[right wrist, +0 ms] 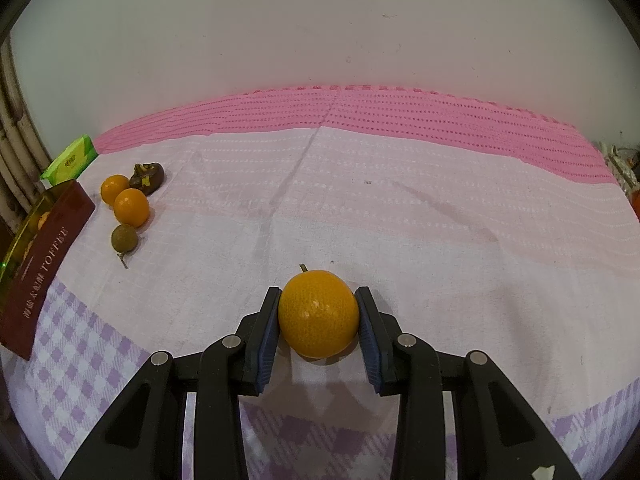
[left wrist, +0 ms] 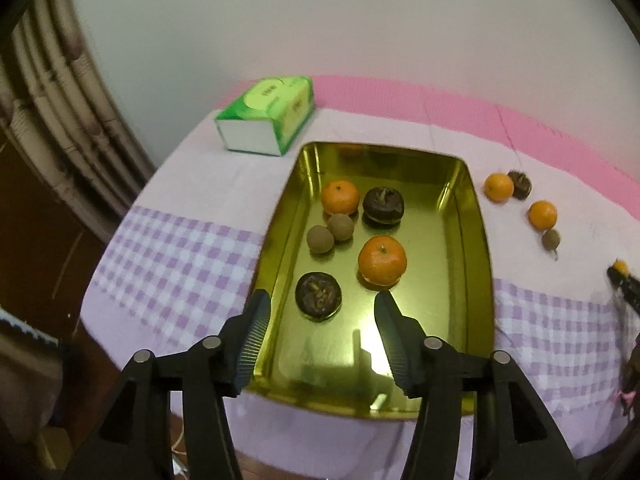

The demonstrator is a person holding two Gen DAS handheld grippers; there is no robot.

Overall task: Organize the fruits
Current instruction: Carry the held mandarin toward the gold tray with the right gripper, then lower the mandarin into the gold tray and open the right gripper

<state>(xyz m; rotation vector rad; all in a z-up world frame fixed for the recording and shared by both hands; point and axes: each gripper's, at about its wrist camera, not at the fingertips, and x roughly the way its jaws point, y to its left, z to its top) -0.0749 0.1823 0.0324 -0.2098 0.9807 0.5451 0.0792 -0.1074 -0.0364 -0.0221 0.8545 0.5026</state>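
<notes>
A gold tin tray (left wrist: 472,240) holds two oranges (left wrist: 382,261), two dark mangosteens (left wrist: 318,296) and two brown longans (left wrist: 320,239). My left gripper (left wrist: 320,308) is open and empty above the tray's near end. On the cloth right of the tray lie two oranges (left wrist: 499,187), a mangosteen (left wrist: 521,184) and a longan (left wrist: 551,239); they also show in the right wrist view, the oranges (right wrist: 131,207), the mangosteen (right wrist: 148,177) and the longan (right wrist: 124,237). My right gripper (right wrist: 318,308) is shut on an orange (right wrist: 319,313) just above the cloth.
A green tissue box (left wrist: 266,114) stands behind the tray at the back left. The tray's red outer wall (right wrist: 40,264) is at the left edge of the right wrist view. The pink and lilac checked tablecloth (right wrist: 400,208) covers the table; a wall is behind it.
</notes>
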